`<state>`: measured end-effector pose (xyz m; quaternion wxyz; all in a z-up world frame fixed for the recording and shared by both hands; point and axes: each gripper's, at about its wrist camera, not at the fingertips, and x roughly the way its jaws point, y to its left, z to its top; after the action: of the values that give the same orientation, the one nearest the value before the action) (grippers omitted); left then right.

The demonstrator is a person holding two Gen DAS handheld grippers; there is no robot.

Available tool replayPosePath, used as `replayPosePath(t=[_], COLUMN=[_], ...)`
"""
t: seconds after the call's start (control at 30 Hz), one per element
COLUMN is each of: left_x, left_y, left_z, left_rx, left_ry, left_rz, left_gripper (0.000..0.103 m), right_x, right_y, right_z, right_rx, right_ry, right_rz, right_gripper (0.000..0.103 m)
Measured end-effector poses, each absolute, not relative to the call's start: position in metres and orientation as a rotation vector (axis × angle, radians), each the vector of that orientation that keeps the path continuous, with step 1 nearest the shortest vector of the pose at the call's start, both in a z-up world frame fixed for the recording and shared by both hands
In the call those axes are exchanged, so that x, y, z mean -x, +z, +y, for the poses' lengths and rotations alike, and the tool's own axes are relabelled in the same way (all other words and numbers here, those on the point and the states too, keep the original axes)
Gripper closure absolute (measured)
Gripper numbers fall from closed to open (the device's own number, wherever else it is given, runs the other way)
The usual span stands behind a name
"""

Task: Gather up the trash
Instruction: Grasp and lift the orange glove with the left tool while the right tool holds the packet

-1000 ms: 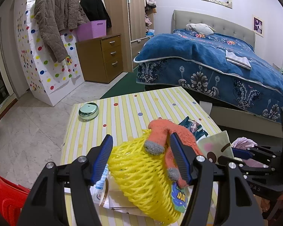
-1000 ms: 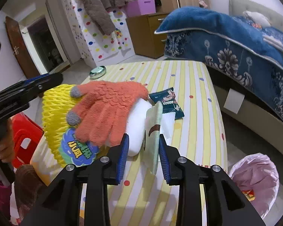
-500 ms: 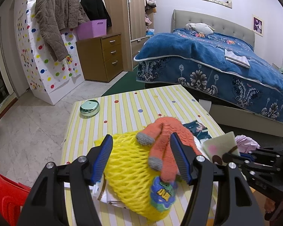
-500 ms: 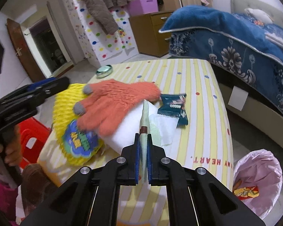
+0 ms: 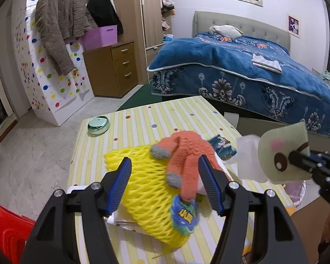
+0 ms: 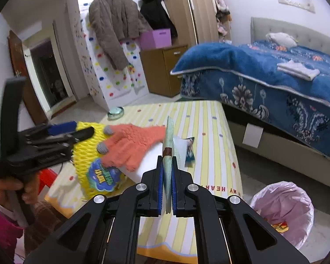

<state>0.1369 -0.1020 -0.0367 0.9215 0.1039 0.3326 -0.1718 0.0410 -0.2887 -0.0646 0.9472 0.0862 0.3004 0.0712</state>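
**Right claw lifts a green wrapper off the pile**

Much of the heap on the striped surface (image 6: 211, 118) is hard to read: the orange glove (image 5: 187, 151) and the yellow foam net (image 5: 143, 189) cover whatever white packaging lies beneath, and only its edges peek out. The lettering on the blue sticker (image 5: 184, 213) at the net's 5 o'clock is too blurred to make out. The dark snack packet (image 6: 189, 151) is half hidden behind the held wrapper in the right wrist view.

The right claw (image 6: 167, 189) has just been closing and now pinches a pale green wrapper (image 6: 168, 169) edge-on between its blue pads, clear of the surface. From the left wrist view the wrapper shows a cartoon face, with a clear plastic piece (image 5: 248, 158) hanging at its 9 o'clock; how the two are joined I cannot tell.

The left claw (image 5: 165, 187) stands well open, its pads either side of the net and glove, not pressing them. A pink-lined bin (image 6: 281, 211) sits on the floor at the surface's 4 o'clock, a wrapper already inside. A small round green tin (image 5: 98, 125) rests at the far corner.
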Motion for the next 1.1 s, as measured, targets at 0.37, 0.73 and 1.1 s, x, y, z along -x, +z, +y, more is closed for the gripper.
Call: replayPosePath(t=[0.37,0.73,1.1], left_x=[-0.15,-0.195,-0.181], left_y=[-0.047,-0.089,-0.048], left_z=[-0.134,-0.162,-0.155], left_rx=[-0.249,-0.343,-0.329], left_ry=[-0.403,-0.388,-0.412], left_rz=[0.707,0.83,0.678], left_gripper=[0.042,0.083,0.099], right_x=[-0.013,-0.02,-0.018], right_y=[-0.076,-0.102,-0.096], right_z=[-0.297,-0.303,-0.302], right_rx=[-0.146,-0.179,-0.181], right_ry=[0.116,0.131,0.129], right_rz=[0.647,0.699,0.683], right_gripper=[0.097,0.097,0.097])
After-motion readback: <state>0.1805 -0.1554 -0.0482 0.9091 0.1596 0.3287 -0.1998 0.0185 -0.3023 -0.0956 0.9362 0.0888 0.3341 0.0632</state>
